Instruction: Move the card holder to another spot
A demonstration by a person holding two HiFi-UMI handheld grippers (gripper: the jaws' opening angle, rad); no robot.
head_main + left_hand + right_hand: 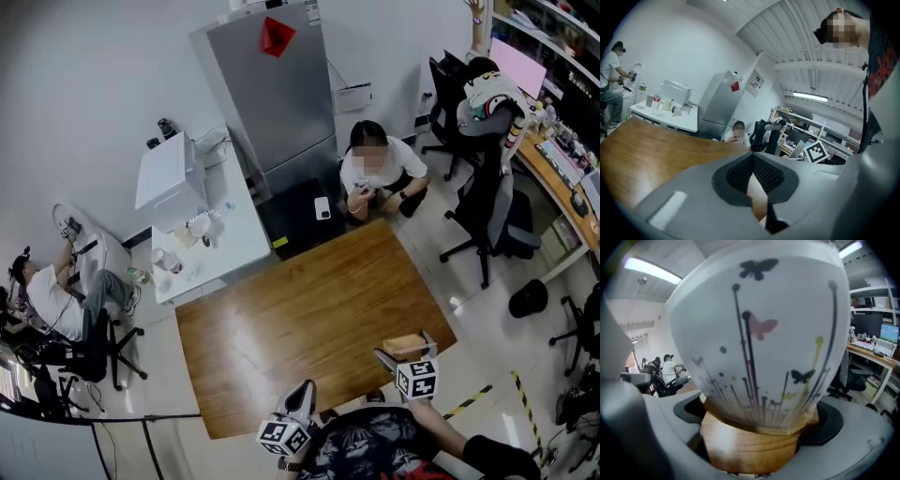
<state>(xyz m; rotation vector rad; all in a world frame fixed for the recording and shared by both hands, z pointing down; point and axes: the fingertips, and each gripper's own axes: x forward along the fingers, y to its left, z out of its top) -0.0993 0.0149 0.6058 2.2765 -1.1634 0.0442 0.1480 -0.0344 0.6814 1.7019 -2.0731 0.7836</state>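
The wood-based card holder with its white butterfly-printed card sits at the brown wooden bench's near right corner. The right tongs straddle it, spread wide and not visibly squeezing. The left tongs are closed and empty. Lifting before the tongs clamp could tip it off that corner.

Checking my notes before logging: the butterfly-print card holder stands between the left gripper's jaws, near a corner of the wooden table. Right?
No: the card holder stands between the jaws of the right gripper, as the right gripper view shows. The rest holds: butterfly print, near a corner of the wooden table.
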